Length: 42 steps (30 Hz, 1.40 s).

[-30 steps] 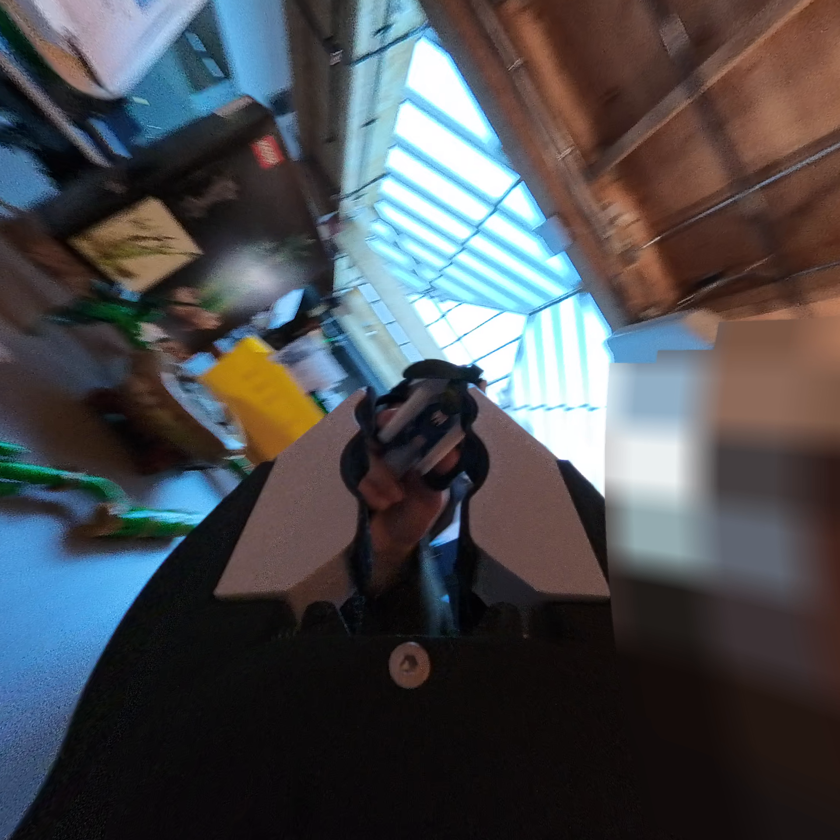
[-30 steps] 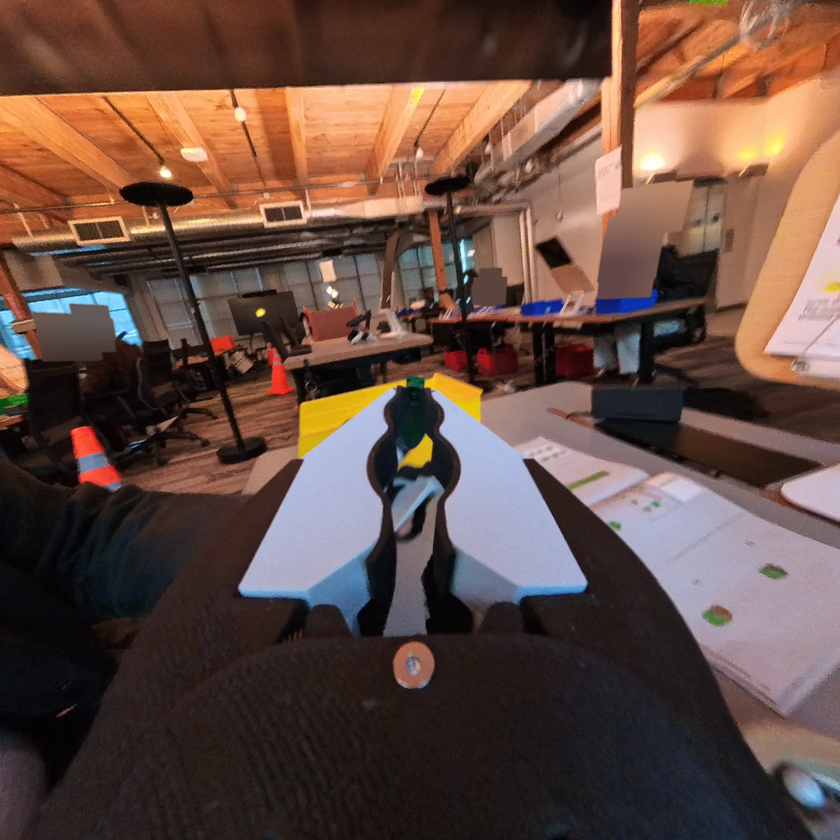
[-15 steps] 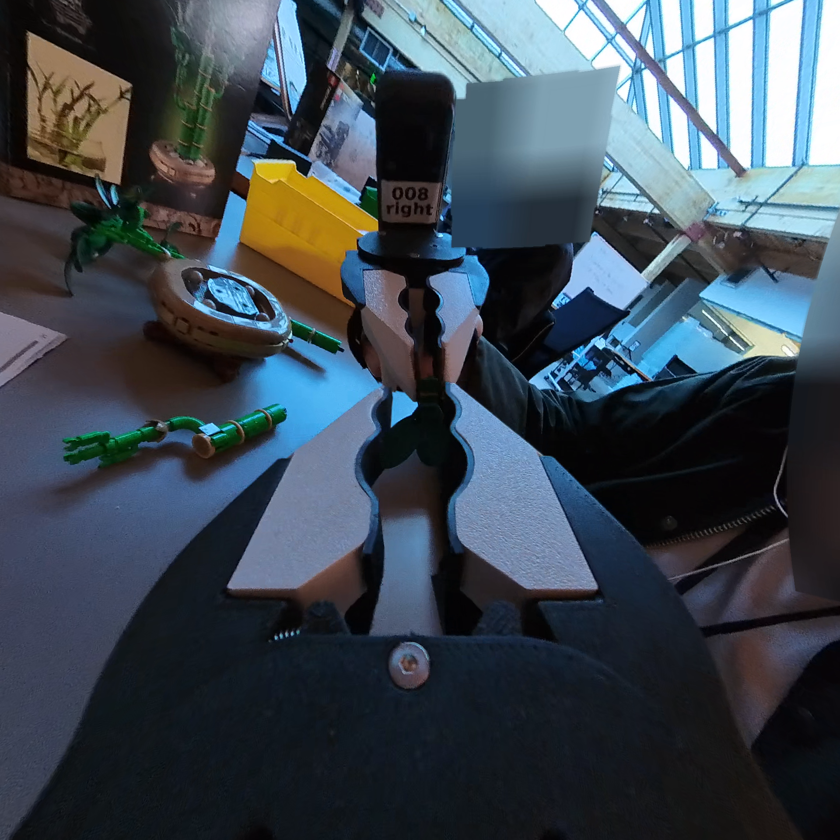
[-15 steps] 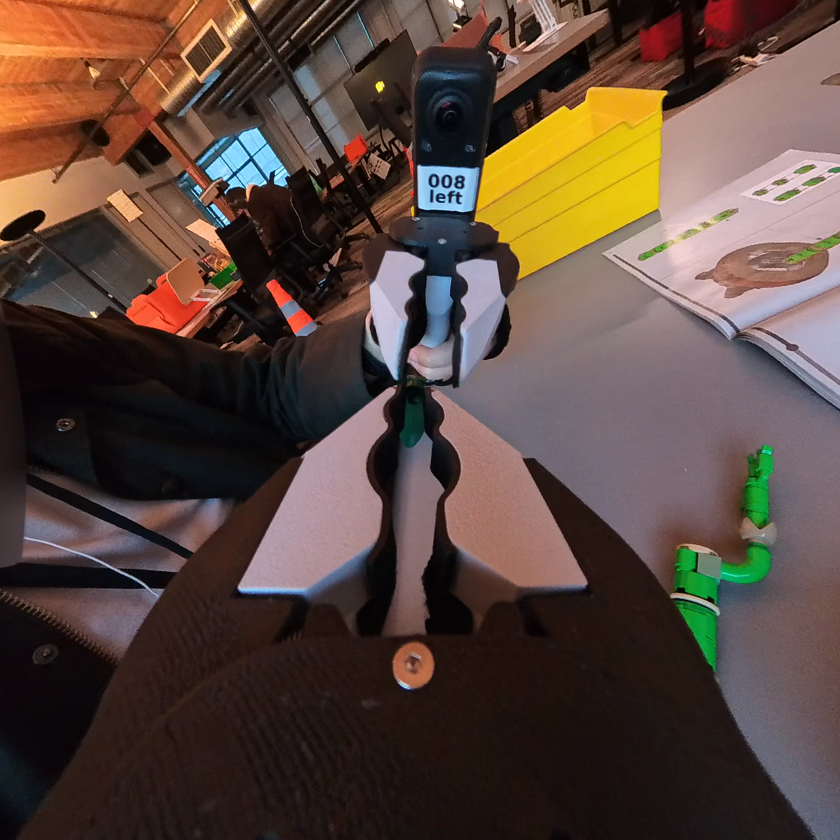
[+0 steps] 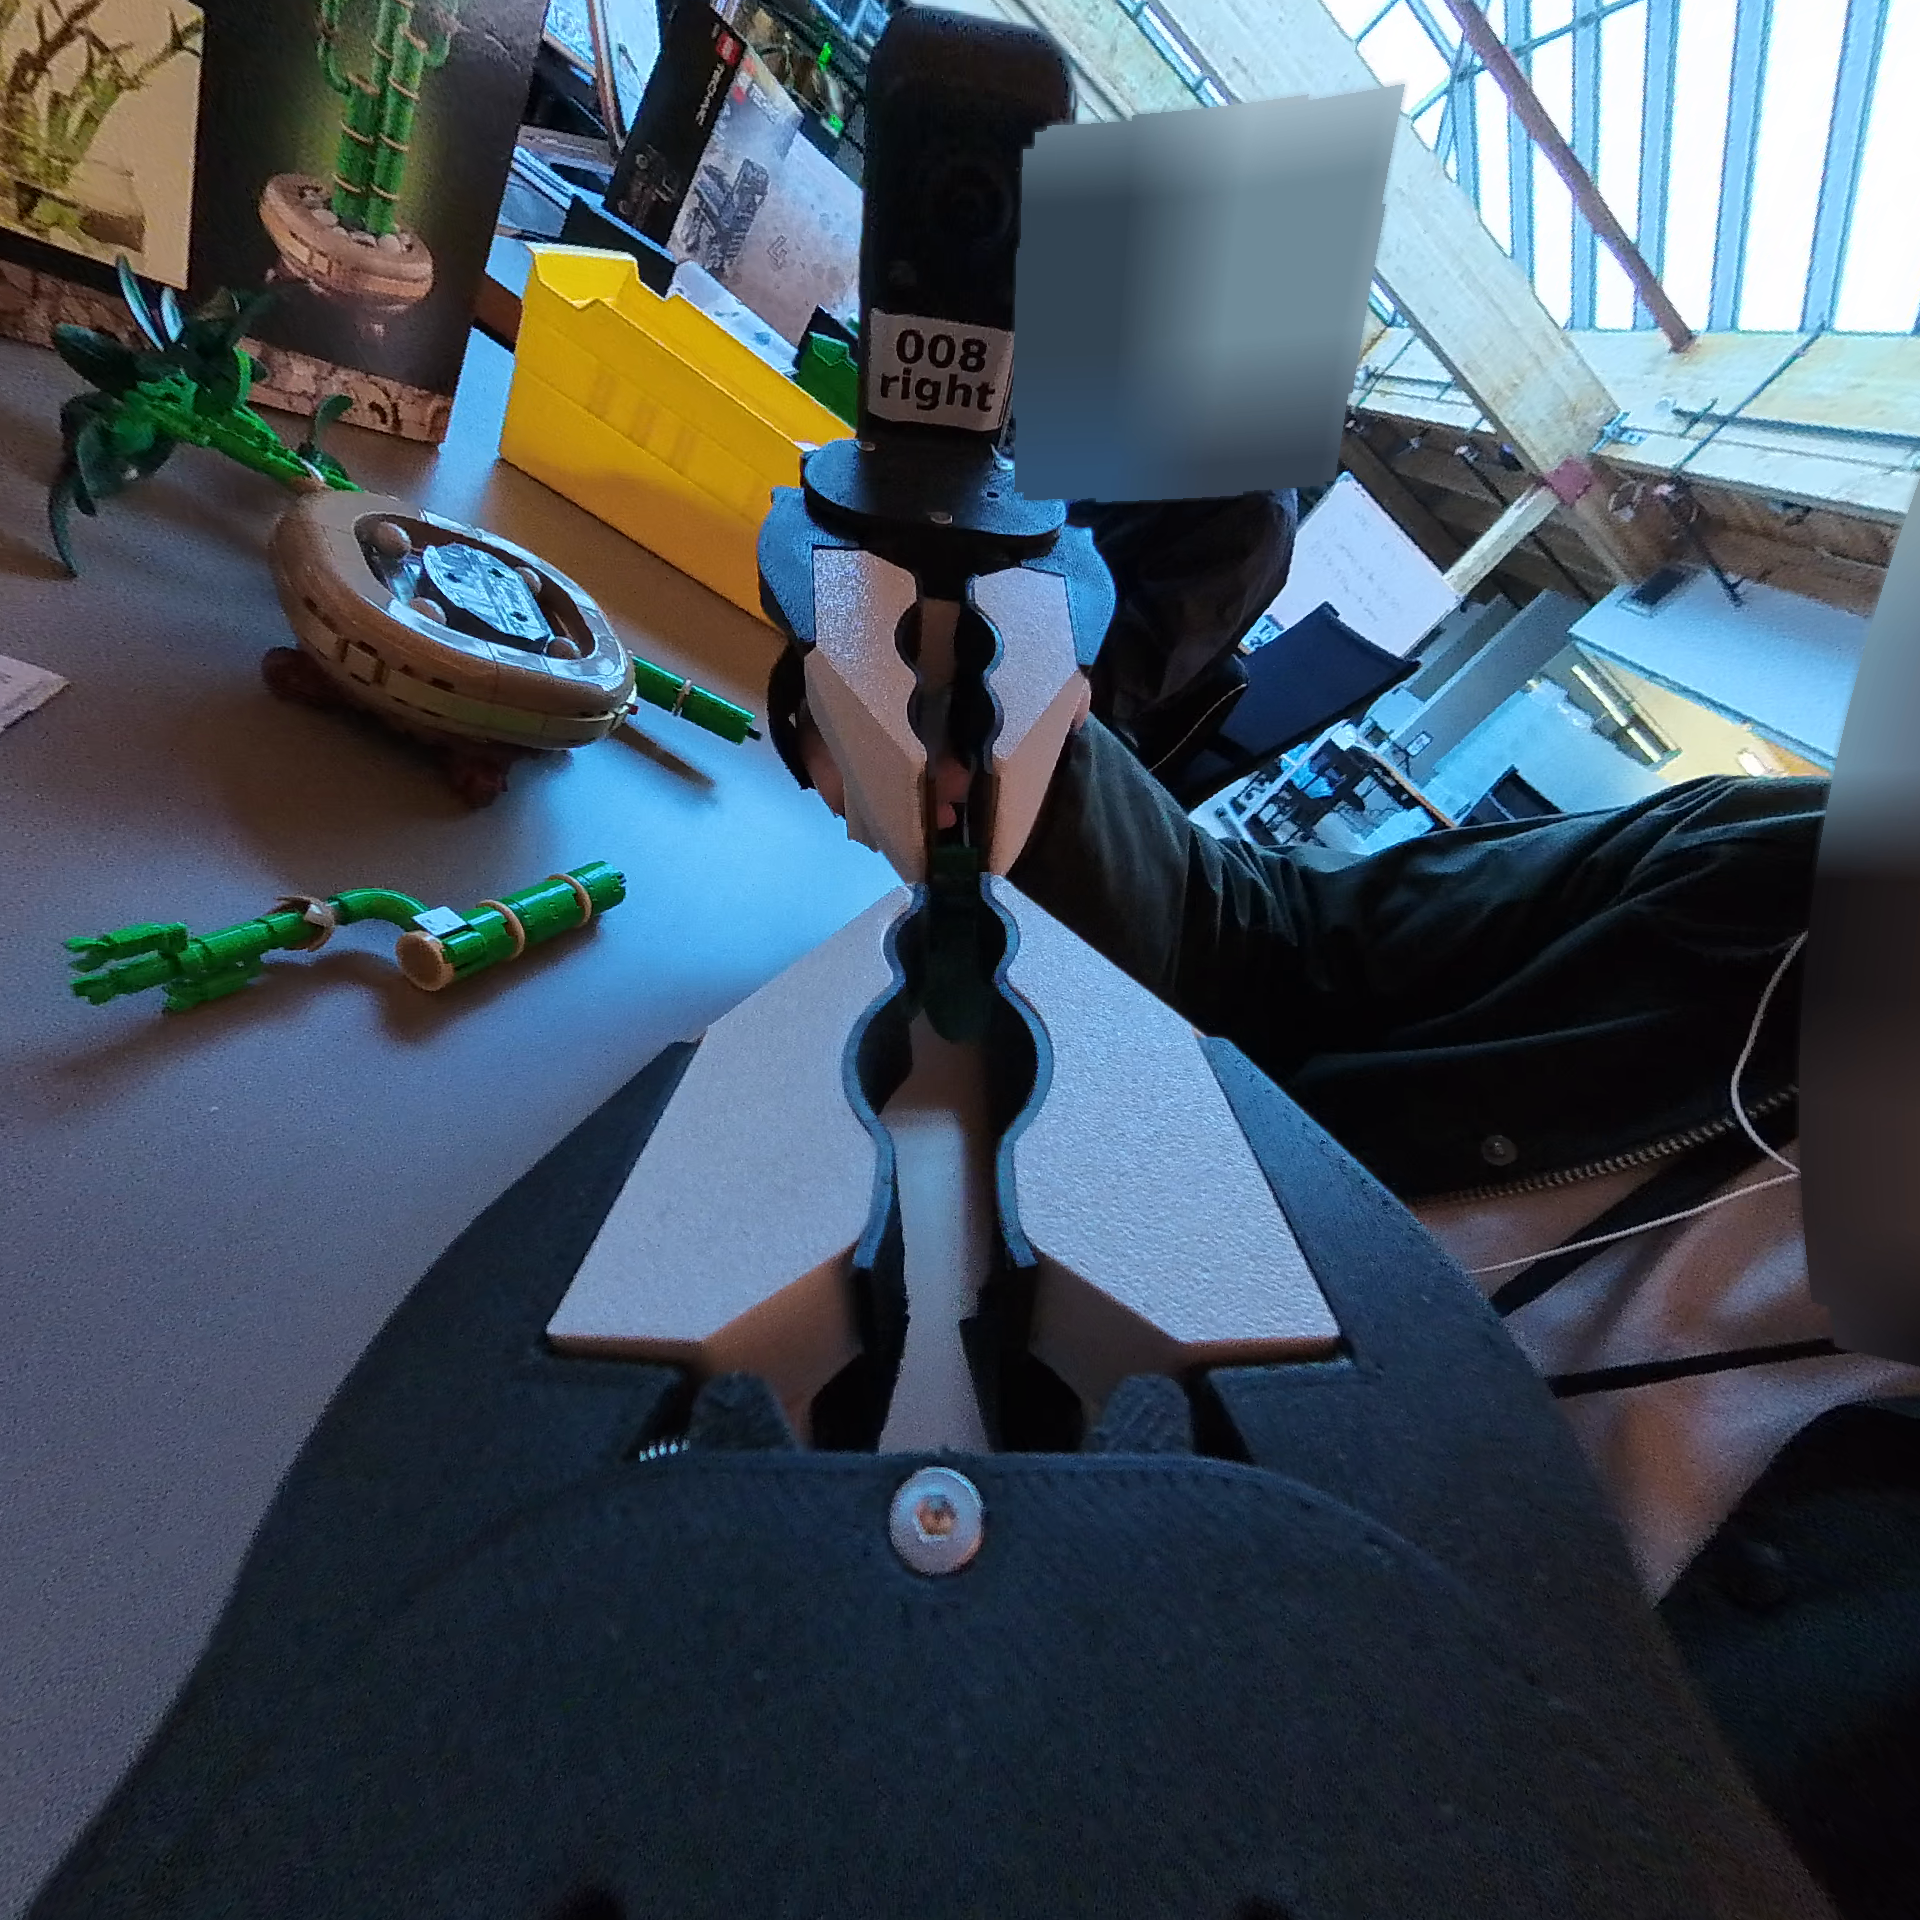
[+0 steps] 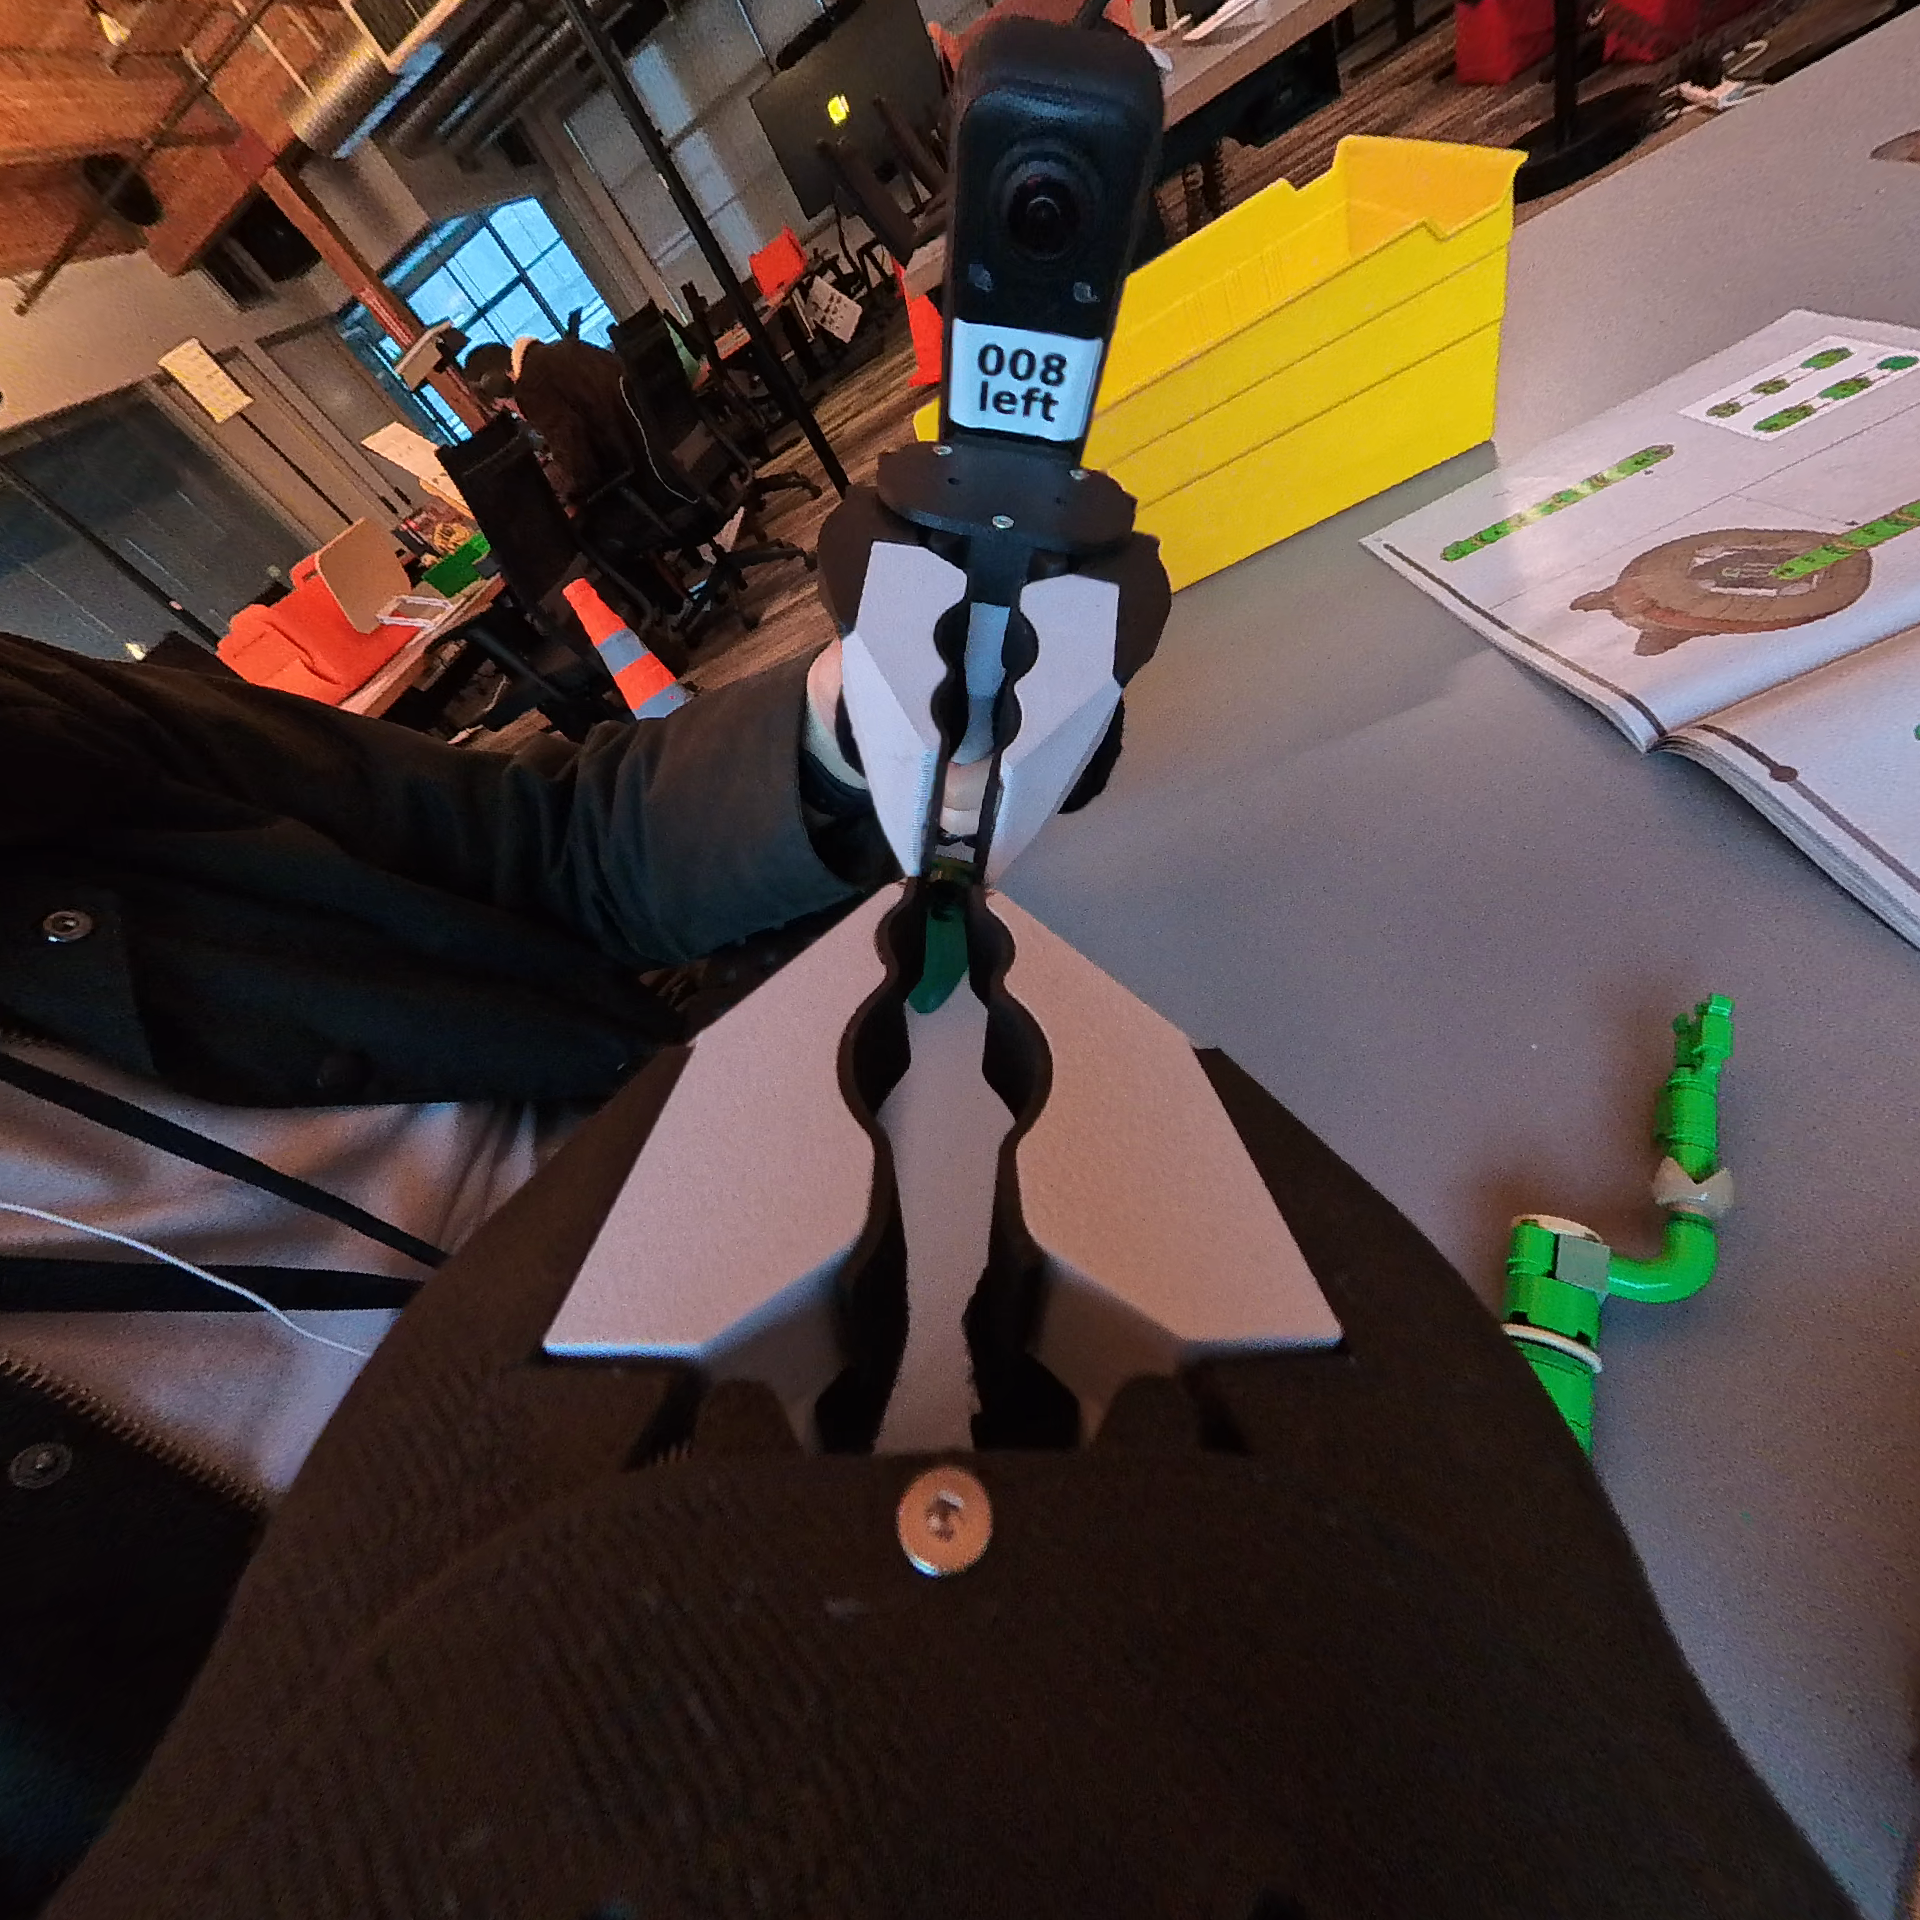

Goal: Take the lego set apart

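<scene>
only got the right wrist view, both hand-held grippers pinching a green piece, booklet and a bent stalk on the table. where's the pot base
Observer: The brown pot base sits on the table, left of the yellow bin in the left wrist view.
Operator: anything still stuck in it
Observer: A short green stalk lies at its right edge; I cannot tell if it's plugged in.
Operator: any leaves around
Observer: A leafy green piece lies behind the base, before the set's box.
</scene>
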Available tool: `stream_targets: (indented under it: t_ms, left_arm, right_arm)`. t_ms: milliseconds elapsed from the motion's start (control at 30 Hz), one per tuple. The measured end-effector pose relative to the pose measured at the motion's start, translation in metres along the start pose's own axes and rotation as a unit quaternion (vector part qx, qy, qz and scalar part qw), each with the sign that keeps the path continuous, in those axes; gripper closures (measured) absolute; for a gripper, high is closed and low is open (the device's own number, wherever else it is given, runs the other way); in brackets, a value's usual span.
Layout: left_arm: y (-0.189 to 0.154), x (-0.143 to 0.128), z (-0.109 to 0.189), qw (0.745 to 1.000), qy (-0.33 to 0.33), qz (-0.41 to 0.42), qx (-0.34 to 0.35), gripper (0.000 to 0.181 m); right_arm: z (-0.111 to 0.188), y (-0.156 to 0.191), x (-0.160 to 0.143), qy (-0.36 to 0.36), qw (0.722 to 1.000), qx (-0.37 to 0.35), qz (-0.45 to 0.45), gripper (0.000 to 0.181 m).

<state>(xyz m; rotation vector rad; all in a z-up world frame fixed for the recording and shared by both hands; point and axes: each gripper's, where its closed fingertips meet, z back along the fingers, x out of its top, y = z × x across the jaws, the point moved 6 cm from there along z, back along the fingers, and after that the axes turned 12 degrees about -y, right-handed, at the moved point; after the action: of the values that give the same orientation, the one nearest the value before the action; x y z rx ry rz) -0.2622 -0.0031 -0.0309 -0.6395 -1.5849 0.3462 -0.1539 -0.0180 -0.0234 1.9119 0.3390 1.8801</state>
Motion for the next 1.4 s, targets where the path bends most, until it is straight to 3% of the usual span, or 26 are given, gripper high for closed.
stream_targets:
  t_ms: [333, 400, 467, 533, 600, 667, 700, 900, 1400]
  left_arm:
    - [0.002, 0.001, 0.003, 1.0, -0.006, 0.013, 0.006, 0.176]
    - [0.004, 0.024, 0.027, 0.995, -0.096, 0.03, 0.015, 0.177]
    - [0.003, 0.046, 0.059, 0.984, -0.177, 0.026, 0.019, 0.176]
    - [0.004, 0.041, 0.061, 0.987, -0.156, 0.001, 0.041, 0.176]
    - [0.002, 0.032, 0.044, 0.991, -0.129, -0.002, 0.028, 0.176]
    - [0.003, 0.022, 0.026, 0.994, -0.098, -0.014, 0.035, 0.176]
    - [0.002, 0.019, 0.019, 0.995, -0.09, -0.021, 0.036, 0.176]
    - [-0.002, 0.017, 0.009, 0.993, -0.11, -0.027, 0.035, 0.176]
    - [-0.002, 0.019, 0.01, 0.991, -0.128, -0.017, 0.031, 0.176]
  right_arm:
    - [0.001, -0.002, -0.001, -0.001, 1.0, 0.007, -0.006, 0.178]
    - [0.018, -0.006, 0.004, -0.015, 1.0, -0.013, 0.003, 0.181]
    - [0.04, -0.009, 0.02, -0.08, 0.996, -0.026, 0.002, 0.181]
    - [0.041, -0.01, 0.024, -0.109, 0.993, -0.029, 0.02, 0.181]
    - [0.025, -0.011, 0.021, -0.107, 0.994, -0.031, 0.016, 0.18]
    - [0.005, -0.01, 0.02, -0.125, 0.992, -0.03, 0.004, 0.154]
    - [-0.002, -0.007, 0.019, -0.131, 0.991, -0.02, -0.005, 0.153]
    - [-0.014, -0.006, 0.012, -0.112, 0.994, -0.018, -0.007, 0.168]
    - [-0.012, -0.01, 0.014, -0.141, 0.987, 0.008, -0.076, 0.172]
